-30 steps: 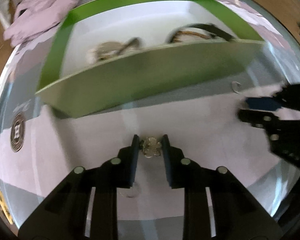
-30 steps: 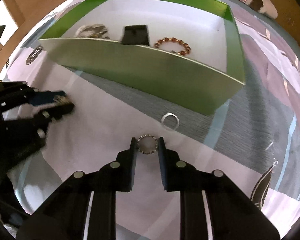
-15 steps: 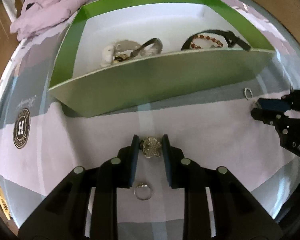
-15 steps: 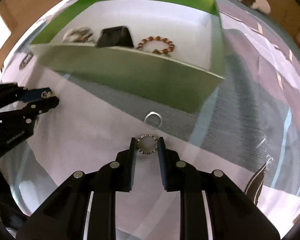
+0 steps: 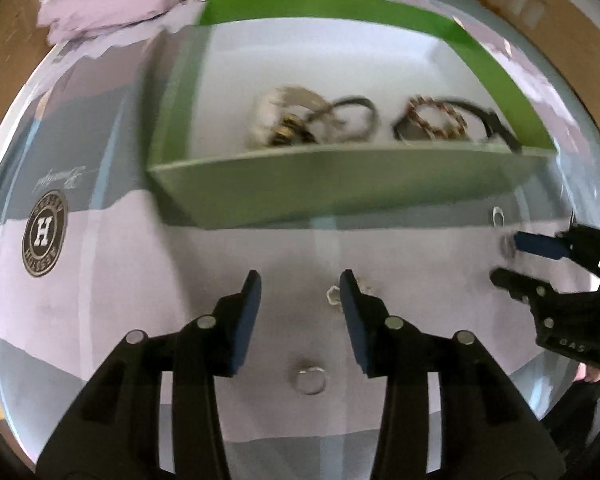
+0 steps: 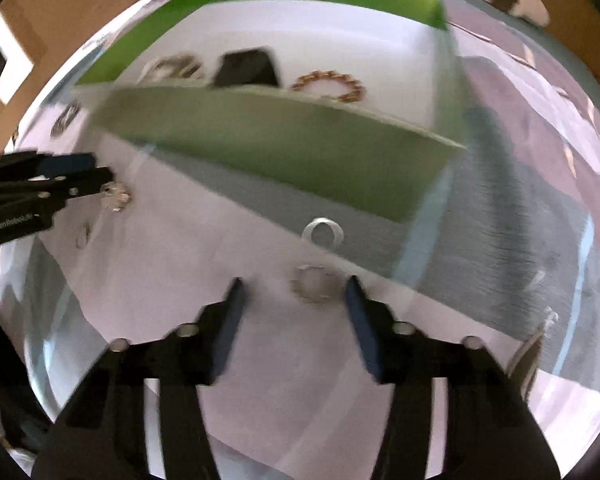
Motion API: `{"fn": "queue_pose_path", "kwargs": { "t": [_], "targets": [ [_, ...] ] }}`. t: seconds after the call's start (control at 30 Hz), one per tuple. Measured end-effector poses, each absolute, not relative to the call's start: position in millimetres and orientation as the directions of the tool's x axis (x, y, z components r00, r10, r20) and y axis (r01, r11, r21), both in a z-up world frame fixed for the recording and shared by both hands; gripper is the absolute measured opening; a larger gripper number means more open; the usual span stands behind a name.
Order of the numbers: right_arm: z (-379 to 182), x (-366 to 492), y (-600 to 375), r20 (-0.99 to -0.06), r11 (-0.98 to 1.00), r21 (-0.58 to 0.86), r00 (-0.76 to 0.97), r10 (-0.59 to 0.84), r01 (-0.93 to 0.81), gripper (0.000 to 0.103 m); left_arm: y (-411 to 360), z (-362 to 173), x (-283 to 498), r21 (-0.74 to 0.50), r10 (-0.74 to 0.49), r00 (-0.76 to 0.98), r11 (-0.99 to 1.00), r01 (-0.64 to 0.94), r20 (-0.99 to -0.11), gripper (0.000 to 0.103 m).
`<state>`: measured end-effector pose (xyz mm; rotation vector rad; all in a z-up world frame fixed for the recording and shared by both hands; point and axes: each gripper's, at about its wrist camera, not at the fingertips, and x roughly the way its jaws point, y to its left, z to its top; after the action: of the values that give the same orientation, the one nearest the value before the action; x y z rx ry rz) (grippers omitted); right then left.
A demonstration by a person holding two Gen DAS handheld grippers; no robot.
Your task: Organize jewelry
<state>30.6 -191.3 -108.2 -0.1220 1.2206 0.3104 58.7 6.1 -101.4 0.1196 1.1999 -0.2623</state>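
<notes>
Both sets of jaws apart, nothing held; tiny, hard, slippery beaded ring [image 6: 314, 289] probably best pinched across its rim.

Box ahead of you, loose rings on the bed sheet [image 5: 260, 248] before it.

In the box [image 5: 340, 184] you have a beaded bracelet [image 6: 329, 85] to the right and a tangle of bracelets [image 5: 300, 124] to the left. A plain ring [image 6: 322, 233] lies just before the box's front wall, a studded ring [image 6: 313, 283] nearer you; another ring [image 5: 309, 380] lies below your left gripper [image 5: 299, 292].
</notes>
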Motion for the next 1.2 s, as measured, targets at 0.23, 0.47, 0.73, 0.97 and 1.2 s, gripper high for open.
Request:
{"fn": "queue_pose_path", "kwargs": {
  "t": [0.23, 0.47, 0.73, 0.97, 1.2],
  "targets": [
    [-93, 27, -194, -0.916, 0.924, 0.110, 0.323, 0.237, -0.367, 0.021, -1, -95, 53, -0.055, -0.180, 0.351, 0.940, 0.337, -0.919, 0.018],
    [-76, 33, -237, -0.893, 0.958, 0.147, 0.383, 0.236, -0.247, 0.052, 17, -79, 61, -0.111, -0.218, 0.375, 0.952, 0.287, -0.901, 0.036],
    [-97, 25, -194, -0.922, 0.941, 0.104, 0.324, 0.213, -0.321, 0.052, -21, -98, 40, -0.043, -0.188, 0.339, 0.919, 0.392, -0.922, 0.049],
    [-104, 31, -181, -0.927, 0.925, 0.101, 0.302, 0.221, -0.367, 0.019, -33, -111, 36, 0.008, -0.145, 0.338, 0.911, 0.413, -0.930, 0.028],
    [-89, 25, -195, -0.915, 0.916, 0.120, 0.316, 0.252, -0.383, 0.056, -17, -102, 44, -0.024, -0.161, 0.344, 0.928, 0.371, -0.925, 0.028]
  ]
}}
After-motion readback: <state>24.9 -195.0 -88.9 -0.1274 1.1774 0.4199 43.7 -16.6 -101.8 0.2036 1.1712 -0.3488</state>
